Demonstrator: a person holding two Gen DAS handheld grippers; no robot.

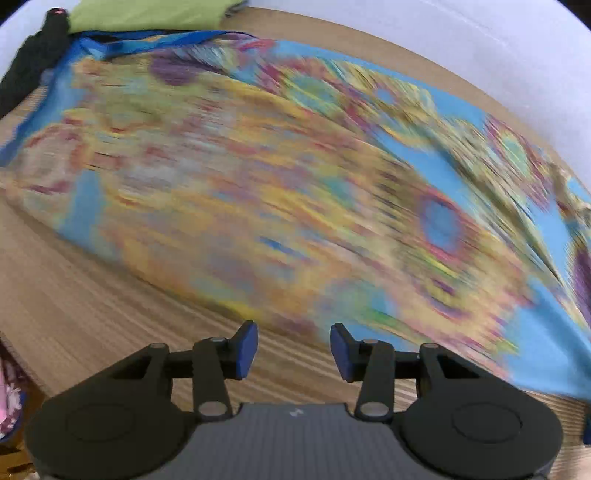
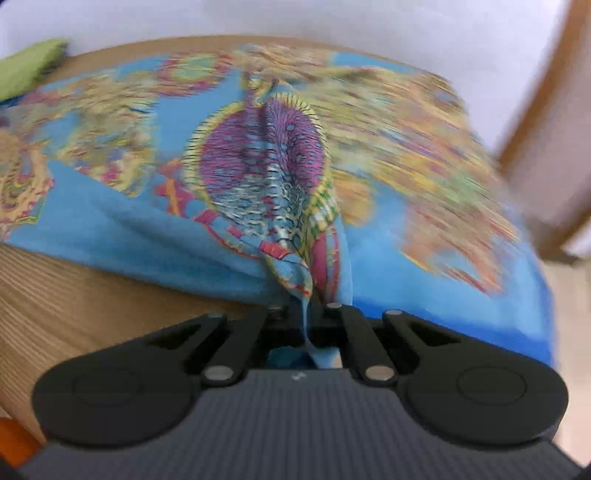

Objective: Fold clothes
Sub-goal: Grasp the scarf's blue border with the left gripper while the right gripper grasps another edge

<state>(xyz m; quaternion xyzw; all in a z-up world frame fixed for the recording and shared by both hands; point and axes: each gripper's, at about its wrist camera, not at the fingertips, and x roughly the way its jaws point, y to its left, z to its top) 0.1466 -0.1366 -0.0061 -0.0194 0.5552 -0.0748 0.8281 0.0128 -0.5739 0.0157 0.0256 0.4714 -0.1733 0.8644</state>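
A blue garment with a yellow, purple and red paisley print [image 1: 295, 192] lies spread over the wooden table, blurred by motion. My left gripper [image 1: 293, 349] is open just short of the cloth's near edge, its blue pads [image 1: 246, 349] holding nothing. In the right wrist view the same garment [image 2: 258, 162] bunches into a ridge that runs down into my right gripper [image 2: 308, 317]. That gripper is shut on a pinch of the cloth's edge, with fabric hanging between the jaws.
A green folded cloth [image 1: 147, 14] and a black item [image 1: 33, 62] lie at the table's far left. The green cloth [image 2: 26, 66] also shows in the right wrist view. Bare wooden tabletop [image 1: 92, 306] lies near me. A wooden chair frame [image 2: 535, 129] stands at right.
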